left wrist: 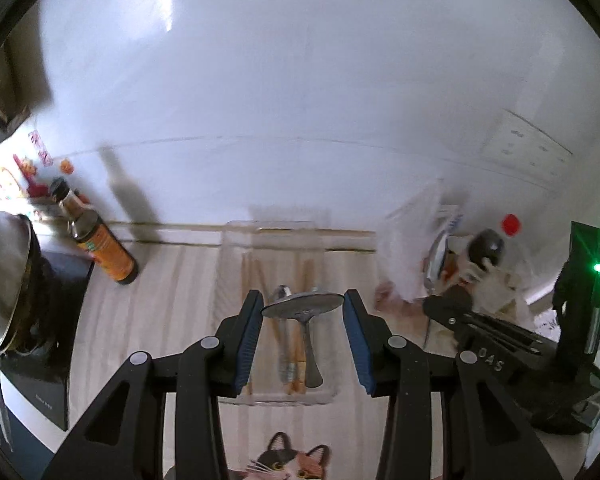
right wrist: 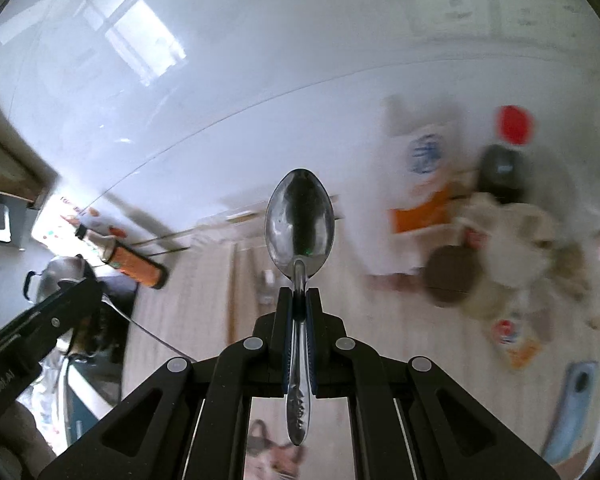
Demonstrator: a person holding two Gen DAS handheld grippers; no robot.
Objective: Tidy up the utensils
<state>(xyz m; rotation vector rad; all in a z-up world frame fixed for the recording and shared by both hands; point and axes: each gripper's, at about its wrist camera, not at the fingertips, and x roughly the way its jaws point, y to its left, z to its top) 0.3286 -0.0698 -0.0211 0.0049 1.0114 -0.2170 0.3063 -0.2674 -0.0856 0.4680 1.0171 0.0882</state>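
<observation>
The right claw [right wrist: 299, 300] is clamped on a steel spoon [right wrist: 299, 216], gripping the neck just below the bowl, so the bowl points forward past the fingertips and the patterned handle runs back between the fingers; its long axis lies along the claw's own line. The clear tray [left wrist: 278, 236] is what the next move likely turns on: it sits ahead and below on the bench, its length running away from the near edge toward the wall, with chopsticks [left wrist: 298, 360] and other spoons already lying lengthwise in it. The left claw [left wrist: 303, 336] hangs spread wide and empty right over the tray, nearer to it than the right. The held spoon looks shiny, smooth and slippery.
</observation>
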